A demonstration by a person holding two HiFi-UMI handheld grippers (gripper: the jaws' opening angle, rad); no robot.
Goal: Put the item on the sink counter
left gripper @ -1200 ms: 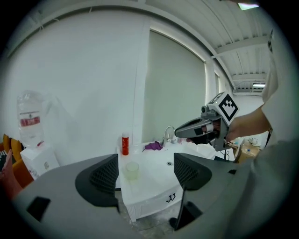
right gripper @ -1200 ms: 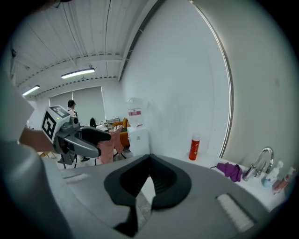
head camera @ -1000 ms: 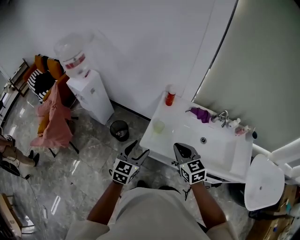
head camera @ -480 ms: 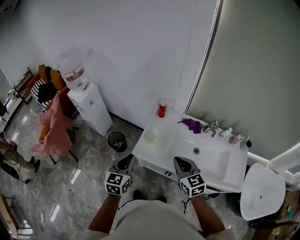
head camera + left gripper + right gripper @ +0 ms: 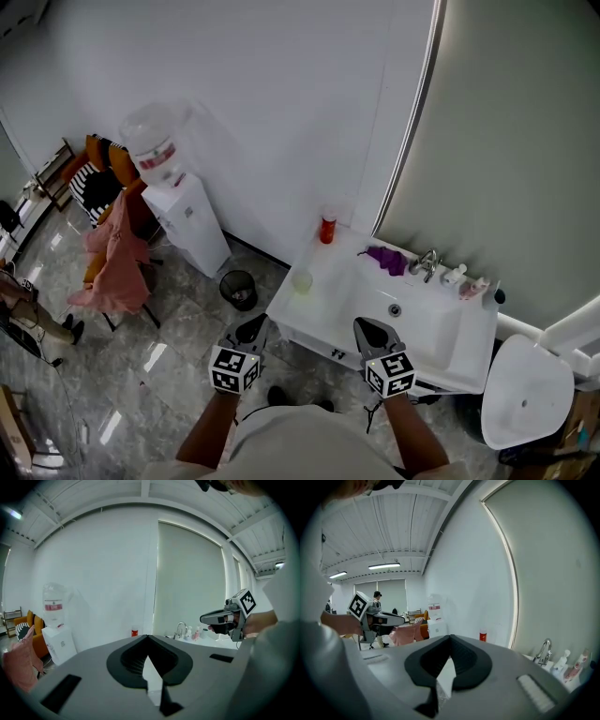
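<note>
The left gripper [image 5: 251, 327] and the right gripper [image 5: 364, 325] are both clenched, jaw tips together with nothing between them. The left one is over the floor at 7 o'clock of the white sink counter [image 5: 330, 272]; the right one is at the counter's 6 o'clock edge. On the counter stand a red bottle [image 5: 327, 228] at the 11 o'clock corner, a pale green cup [image 5: 301, 280] at 9 o'clock and a purple cloth [image 5: 385, 255] at 12 o'clock, just beside the faucet [image 5: 427, 263]; which is the task's item cannot be told.
</note>
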